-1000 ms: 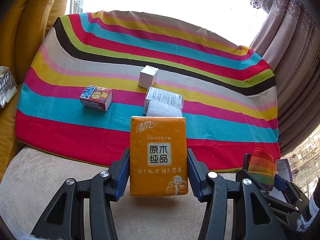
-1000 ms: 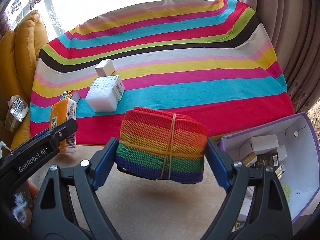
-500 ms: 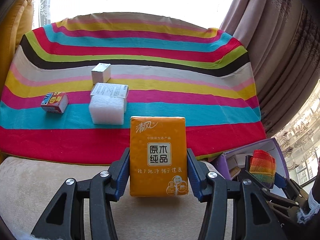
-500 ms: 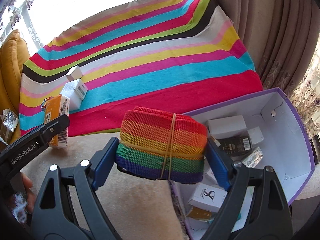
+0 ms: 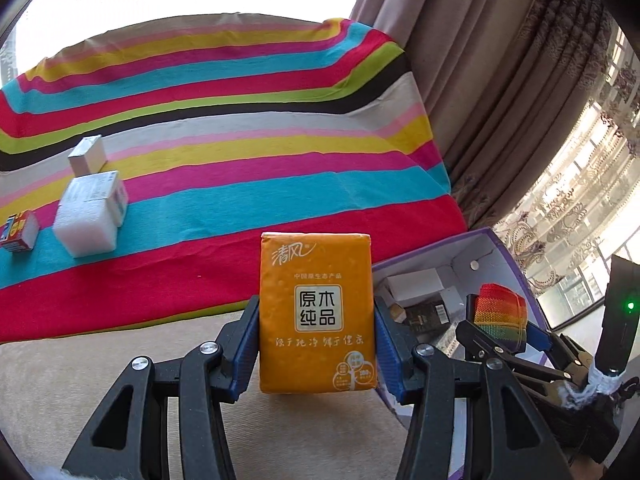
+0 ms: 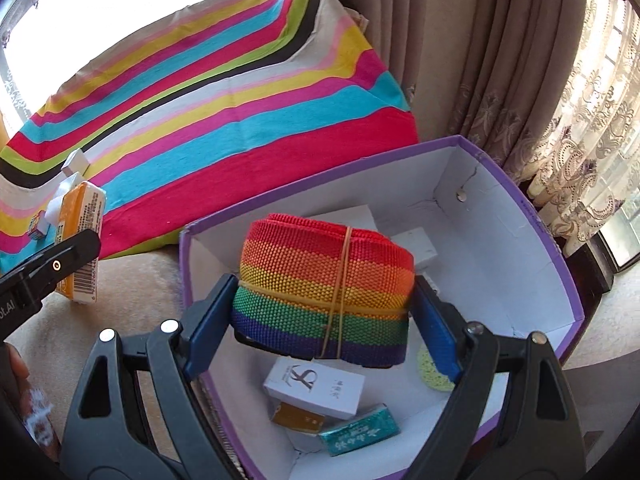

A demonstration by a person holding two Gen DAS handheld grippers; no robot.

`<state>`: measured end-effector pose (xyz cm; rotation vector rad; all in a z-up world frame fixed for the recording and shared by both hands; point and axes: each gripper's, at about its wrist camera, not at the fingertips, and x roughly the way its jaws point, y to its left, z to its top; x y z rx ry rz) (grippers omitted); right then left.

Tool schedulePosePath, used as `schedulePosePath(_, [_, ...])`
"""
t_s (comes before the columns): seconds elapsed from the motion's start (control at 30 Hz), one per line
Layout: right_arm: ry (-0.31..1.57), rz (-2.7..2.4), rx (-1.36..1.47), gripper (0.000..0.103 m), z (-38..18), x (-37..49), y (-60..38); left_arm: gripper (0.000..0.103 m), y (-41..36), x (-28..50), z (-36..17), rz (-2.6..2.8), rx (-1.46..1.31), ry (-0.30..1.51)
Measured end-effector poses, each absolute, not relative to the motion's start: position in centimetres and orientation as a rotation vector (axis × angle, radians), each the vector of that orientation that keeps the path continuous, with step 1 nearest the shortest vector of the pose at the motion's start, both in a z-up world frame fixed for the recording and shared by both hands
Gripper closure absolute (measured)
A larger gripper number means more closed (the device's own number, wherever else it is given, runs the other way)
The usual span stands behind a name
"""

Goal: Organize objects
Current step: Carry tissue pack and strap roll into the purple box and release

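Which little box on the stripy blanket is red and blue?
The red-and-blue box, nearest the blanket's left edge. The other two boxes are white.

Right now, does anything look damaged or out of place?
Only the box: its white back wall shows a crack running from the top edge near a small round magnet. Both grips look square: rainbow strap over the box, tissue pack upright.

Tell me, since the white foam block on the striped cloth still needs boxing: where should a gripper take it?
Grip the white foam block across its two flat vertical side faces, coming from above. It lies flat and squarish, but the printed carton presses against its far side, so close on the two faces left free, probably gently since foam gives.
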<state>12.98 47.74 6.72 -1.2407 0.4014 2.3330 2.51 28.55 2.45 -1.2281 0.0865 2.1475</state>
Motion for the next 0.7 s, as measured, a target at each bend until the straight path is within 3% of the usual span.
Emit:
schedulePosePath(0.4, [0.425, 2.206, -1.198, 0.016, 6.7, 15.0, 52.4, 0.05, 33.4, 4.9, 2.0, 1.956, -1.218, 0.156])
schedulePosePath(0.7, [0.39, 2.194, -1.181, 0.015, 7.3, 14.9, 52.3, 0.035, 33.4, 4.8, 2.2, 1.923, -1.233, 0.136])
